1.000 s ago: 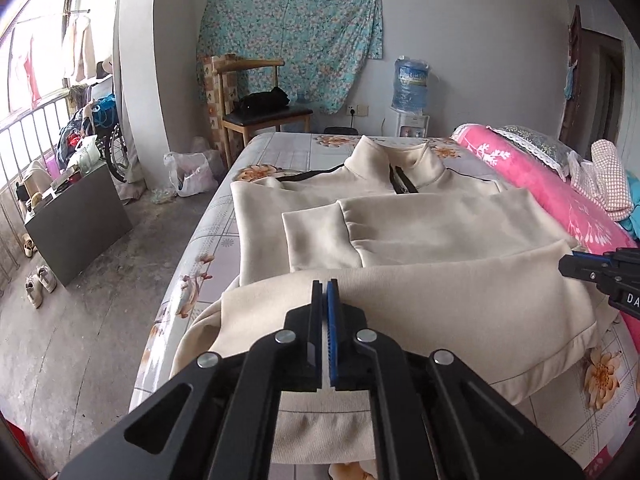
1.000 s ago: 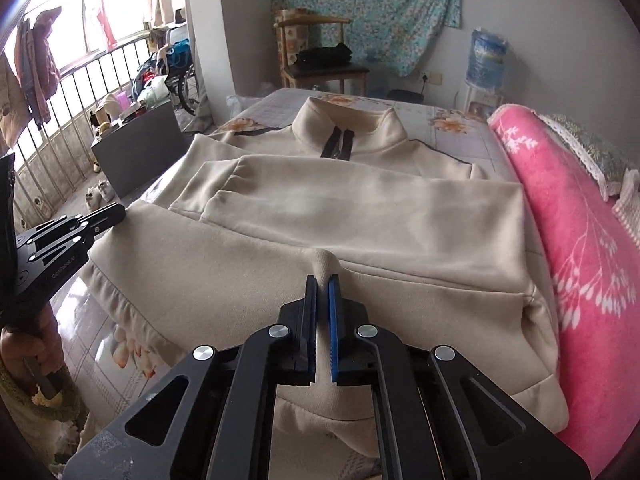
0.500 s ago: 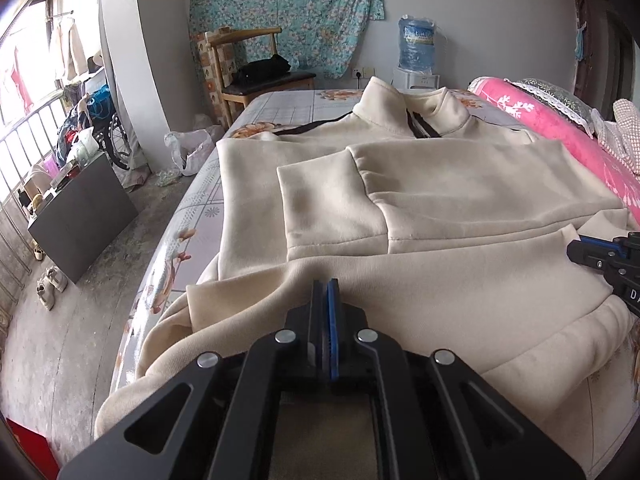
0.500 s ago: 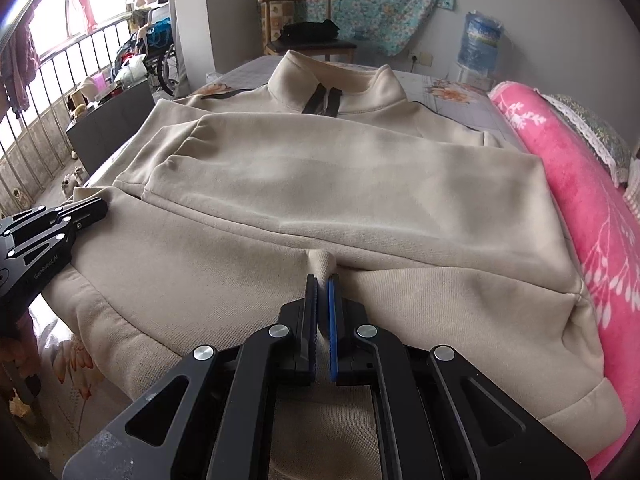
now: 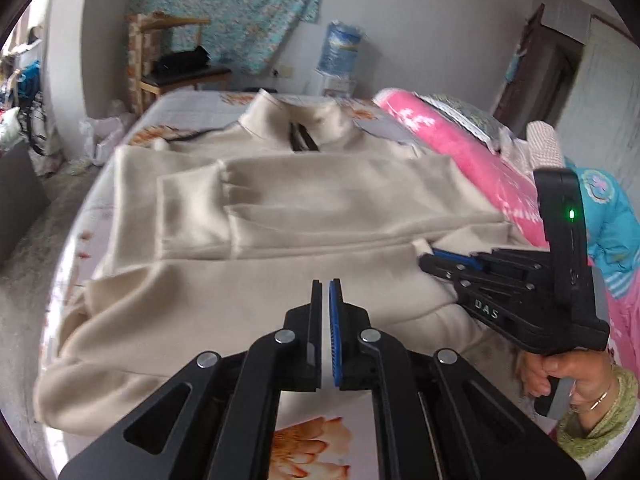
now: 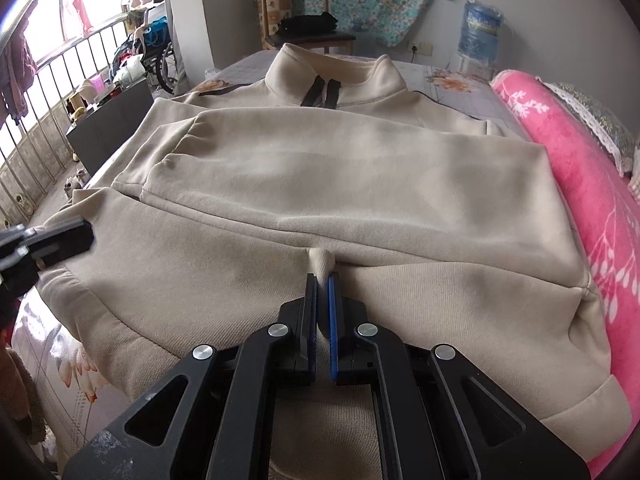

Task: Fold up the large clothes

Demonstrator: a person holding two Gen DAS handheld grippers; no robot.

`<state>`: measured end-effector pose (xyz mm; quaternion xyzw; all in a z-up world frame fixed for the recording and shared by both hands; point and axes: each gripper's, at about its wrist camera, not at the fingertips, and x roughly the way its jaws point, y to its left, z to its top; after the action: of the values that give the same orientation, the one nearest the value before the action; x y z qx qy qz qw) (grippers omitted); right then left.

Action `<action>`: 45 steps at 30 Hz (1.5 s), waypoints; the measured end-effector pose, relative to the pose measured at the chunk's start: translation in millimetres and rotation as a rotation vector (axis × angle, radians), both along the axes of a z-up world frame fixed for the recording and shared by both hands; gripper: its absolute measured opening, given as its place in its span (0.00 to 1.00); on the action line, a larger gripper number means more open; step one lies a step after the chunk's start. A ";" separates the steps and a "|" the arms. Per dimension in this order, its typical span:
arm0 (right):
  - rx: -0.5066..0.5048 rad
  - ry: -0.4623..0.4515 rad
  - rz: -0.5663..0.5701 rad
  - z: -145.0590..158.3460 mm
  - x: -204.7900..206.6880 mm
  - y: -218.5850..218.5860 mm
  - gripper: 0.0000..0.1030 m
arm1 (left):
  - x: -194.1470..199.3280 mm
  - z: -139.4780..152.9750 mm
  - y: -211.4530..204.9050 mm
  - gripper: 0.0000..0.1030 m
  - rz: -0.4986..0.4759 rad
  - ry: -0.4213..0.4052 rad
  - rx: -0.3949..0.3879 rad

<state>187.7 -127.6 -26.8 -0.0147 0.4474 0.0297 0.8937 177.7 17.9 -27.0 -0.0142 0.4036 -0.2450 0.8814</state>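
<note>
A large beige sweatshirt [image 5: 304,208] lies on the bed with its collar at the far end, its sleeves folded across the chest and its hem folded up over the body. It fills the right wrist view [image 6: 360,184]. My left gripper [image 5: 325,284] is slightly open and empty, just above the folded hem. My right gripper [image 6: 322,278] is shut on a pinch of the hem fabric. It also shows in the left wrist view [image 5: 430,258], at the fold's right end. The left gripper [image 6: 80,236] shows at the fold's left end.
A pink blanket [image 6: 580,168] lies along the bed's right side. The floral bedsheet [image 5: 312,436] shows below the hem. A wooden chair [image 6: 304,20] and a water bottle [image 6: 478,26] stand beyond the bed. A railing with clutter [image 6: 60,92] runs at the left.
My left gripper has let go of the hem and drawn back and up, with a small gap between its fingers. The right gripper has kept its hold and moved little.
</note>
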 end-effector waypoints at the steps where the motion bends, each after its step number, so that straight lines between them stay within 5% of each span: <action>1: 0.016 0.007 -0.001 0.5 0.5 -1.8 0.03 | 3.9 -8.3 -8.0 0.05 -0.006 0.025 0.018; 6: 0.143 0.038 -0.011 6.1 -1.0 -19.5 0.10 | 9.1 -30.7 -22.5 0.04 0.014 0.077 0.091; 9: 0.205 0.011 -0.028 24.9 -15.6 -41.1 0.25 | 7.7 -30.4 -26.8 0.04 0.012 0.073 0.118; 11: 0.196 -0.039 -0.071 42.9 -30.1 -63.6 0.38 | 6.1 -29.6 -27.0 0.04 0.006 0.062 0.138; 16: 0.108 -0.046 -0.170 59.7 -59.0 -116.7 0.51 | 4.7 -29.1 -26.6 0.04 0.006 0.056 0.145; 24: -0.033 0.030 -0.166 21.9 -48.7 -118.9 0.49 | 2.7 -28.3 -27.4 0.04 0.004 0.038 0.166; 27: -0.042 0.039 -0.154 13.8 -40.7 -117.9 0.33 | 1.6 -28.7 -28.1 0.04 -0.002 0.027 0.173; 29: -0.051 0.034 -0.142 13.6 -40.1 -116.1 0.10 | 1.1 -28.8 -28.3 0.04 -0.007 0.020 0.177; 31: -0.054 -0.003 -0.159 22.1 -45.7 -117.4 0.07 | 1.0 -28.8 -28.3 0.04 -0.014 0.014 0.180; 35: -0.063 -0.105 -0.221 41.8 -61.6 -122.5 0.06 | 1.1 -29.1 -28.6 0.04 -0.031 0.004 0.189; 41: -0.050 -0.033 -0.272 6.3 -46.7 -139.8 0.08 | 0.2 -29.6 -30.6 0.04 -0.045 -0.008 0.205; 45: 0.004 -0.033 -0.299 25.6 -55.4 -147.8 0.26 | 0.6 -29.1 -31.9 0.04 -0.057 -0.010 0.216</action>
<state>132.3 -275.3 -1.2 0.0533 0.4297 -0.1033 0.8955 178.3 -14.0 -56.1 0.0934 0.4235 -0.2251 0.8725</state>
